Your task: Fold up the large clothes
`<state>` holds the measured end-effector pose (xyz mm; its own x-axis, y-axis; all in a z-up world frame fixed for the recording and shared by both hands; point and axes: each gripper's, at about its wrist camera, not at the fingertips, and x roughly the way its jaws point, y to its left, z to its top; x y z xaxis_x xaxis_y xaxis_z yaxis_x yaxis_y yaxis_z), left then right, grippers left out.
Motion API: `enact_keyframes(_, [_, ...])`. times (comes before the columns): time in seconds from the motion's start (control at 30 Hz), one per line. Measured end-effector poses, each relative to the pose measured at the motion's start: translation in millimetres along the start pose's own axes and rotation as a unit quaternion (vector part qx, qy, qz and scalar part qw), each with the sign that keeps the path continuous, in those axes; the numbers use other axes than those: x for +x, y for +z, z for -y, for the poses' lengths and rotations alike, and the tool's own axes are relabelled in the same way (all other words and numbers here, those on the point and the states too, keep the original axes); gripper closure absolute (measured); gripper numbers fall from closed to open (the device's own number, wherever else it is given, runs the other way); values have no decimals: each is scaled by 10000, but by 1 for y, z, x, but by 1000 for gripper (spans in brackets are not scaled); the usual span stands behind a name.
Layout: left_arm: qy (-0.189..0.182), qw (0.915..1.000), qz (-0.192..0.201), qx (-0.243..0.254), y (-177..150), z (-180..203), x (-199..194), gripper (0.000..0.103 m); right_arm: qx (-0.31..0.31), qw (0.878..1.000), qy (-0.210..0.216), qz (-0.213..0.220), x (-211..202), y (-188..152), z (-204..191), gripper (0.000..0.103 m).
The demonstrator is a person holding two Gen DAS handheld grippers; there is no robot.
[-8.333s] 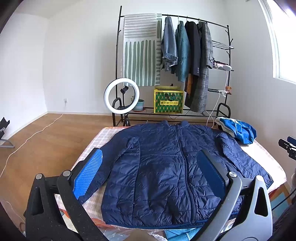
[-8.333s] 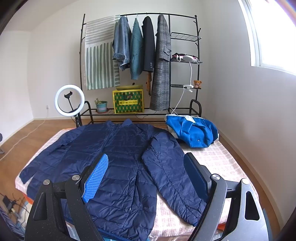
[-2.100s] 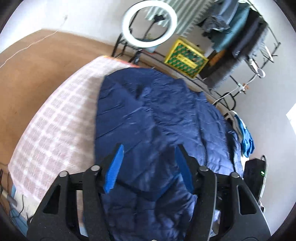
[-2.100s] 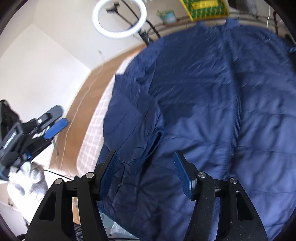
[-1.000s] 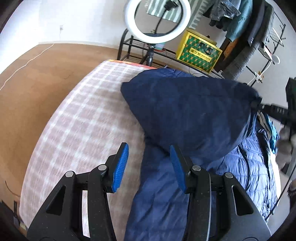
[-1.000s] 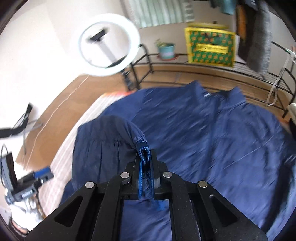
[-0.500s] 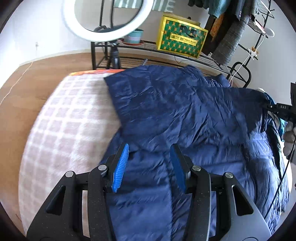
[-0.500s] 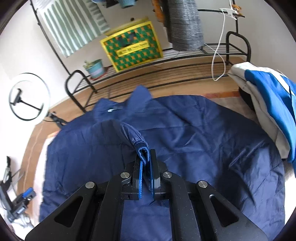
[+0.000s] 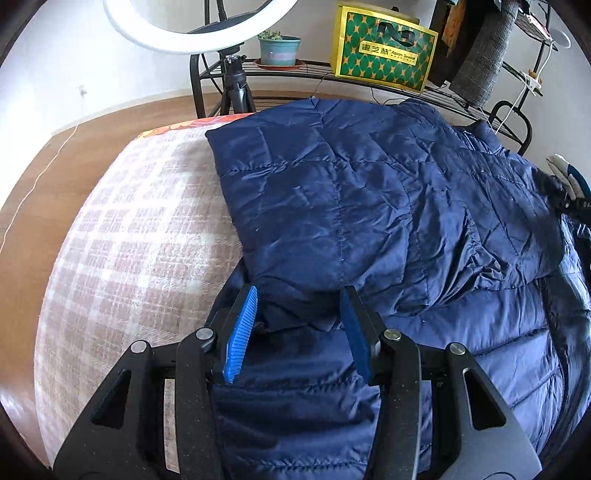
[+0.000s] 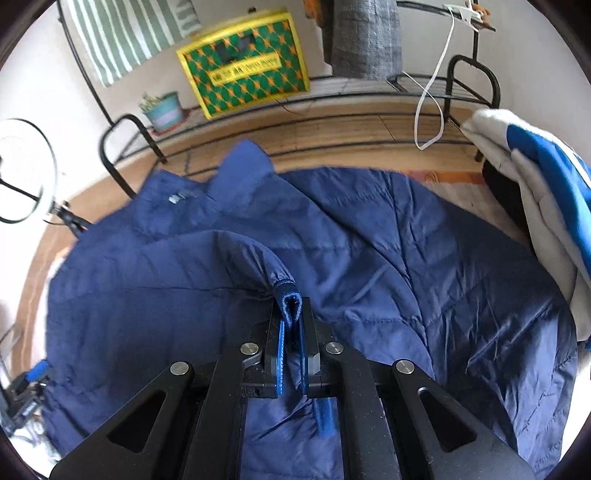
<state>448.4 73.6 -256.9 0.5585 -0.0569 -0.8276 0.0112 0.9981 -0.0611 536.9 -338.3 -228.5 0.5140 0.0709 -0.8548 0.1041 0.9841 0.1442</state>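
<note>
A navy quilted puffer jacket [image 9: 369, 206] lies on the checked bed cover [image 9: 140, 236], with its left sleeve folded across the body. My left gripper [image 9: 298, 325] is open and empty, its blue pads just above the jacket near the fold's lower edge. My right gripper [image 10: 291, 317] is shut on the sleeve cuff [image 10: 290, 295] and holds it over the jacket's right half [image 10: 406, 258]. The collar [image 10: 240, 166] points toward the far bed edge.
A folded blue and white garment [image 10: 535, 177] lies at the bed's right edge. Beyond the bed stand a ring light [image 9: 199, 26], a clothes rack with a green-yellow box [image 9: 384, 55] and a potted plant [image 9: 279, 48]. Wooden floor lies to the left.
My right gripper has carried the cuff further right across the jacket, laying the sleeve flatter over the body. My left gripper has moved closer to the jacket and stays open.
</note>
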Motion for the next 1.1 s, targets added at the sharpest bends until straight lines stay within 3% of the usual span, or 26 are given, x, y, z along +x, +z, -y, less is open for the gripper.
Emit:
enact_keyframes(0.17, [32, 9998, 183, 90, -5, 4, -23, 55, -74, 9996, -196, -178, 10, -6, 1, 95])
enact_keyframes(0.23, [-4, 9995, 295, 146, -6, 7, -39, 55, -18, 9993, -291, -241, 4, -4, 2, 80])
enact_keyframes(0.3, [-71, 9990, 407, 168, -8, 10, -58, 55, 232, 9993, 2, -307, -7, -4, 9, 64])
enact_keyframes(0.33, [-68, 9988, 456, 178, -9, 11, -66, 55, 309, 9991, 140, -262, -12, -6, 12, 62])
enact_keyframes(0.77, [-515, 9911, 1187, 322, -41, 49, -217, 55, 606, 9931, 700, 715, -172, -83, 73, 62])
enact_keyframes(1.1, [-1183, 9825, 1359, 465, -81, 108, -308, 55, 350, 9873, 459, 1478, -298, -151, 111, 62])
